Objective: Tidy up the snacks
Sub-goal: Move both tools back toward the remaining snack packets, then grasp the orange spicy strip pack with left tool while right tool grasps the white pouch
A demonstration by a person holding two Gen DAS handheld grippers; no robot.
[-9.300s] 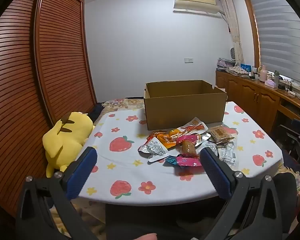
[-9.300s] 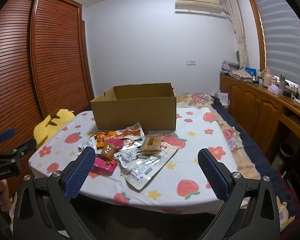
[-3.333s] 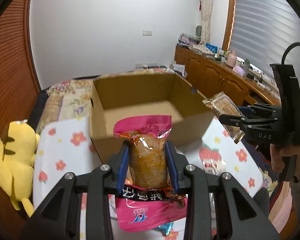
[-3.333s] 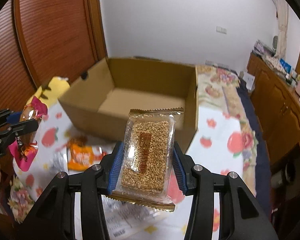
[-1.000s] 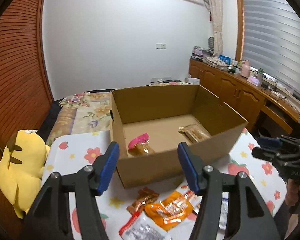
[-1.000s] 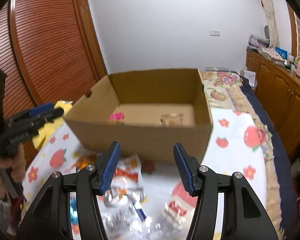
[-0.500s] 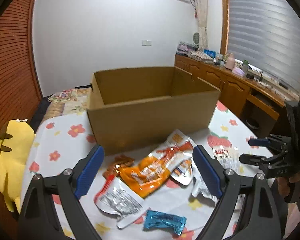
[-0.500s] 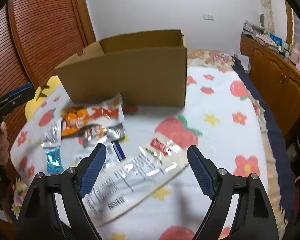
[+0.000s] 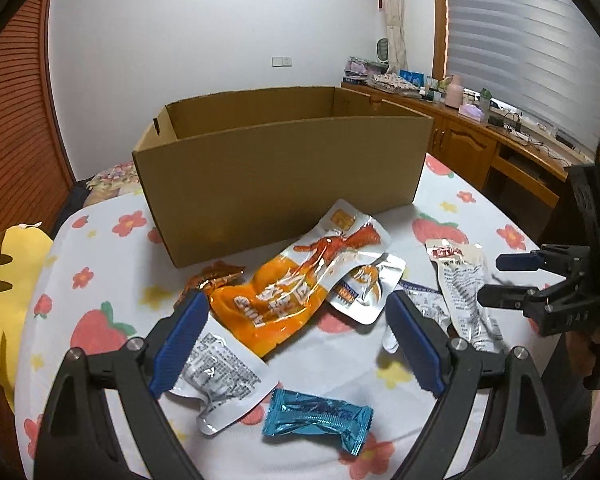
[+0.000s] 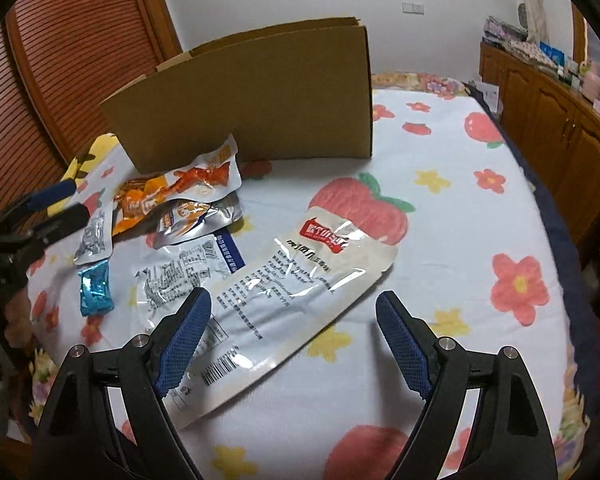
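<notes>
Left claw [image 9: 296,332] wide, empty, orange pack [image 9: 276,300] between its tips. Right claw [image 10: 294,328] wide, empty, white pouch [image 10: 288,284] between tips on desk [image 10: 460,240].

A yellow plush toy [image 9: 4,280] lies beside the floral tablecloth [image 9: 100,240].

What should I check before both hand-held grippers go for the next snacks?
1. Left hand-held gripper open and empty: ok.
2. Right hand-held gripper open and empty: ok.
3. Orange pouch lies between the left fingers' line: ok.
4. Long white pouch lies ahead of the right one: ok.
5. Cardboard box top open: ok.
6. Room left inside the box: cannot tell.
</notes>
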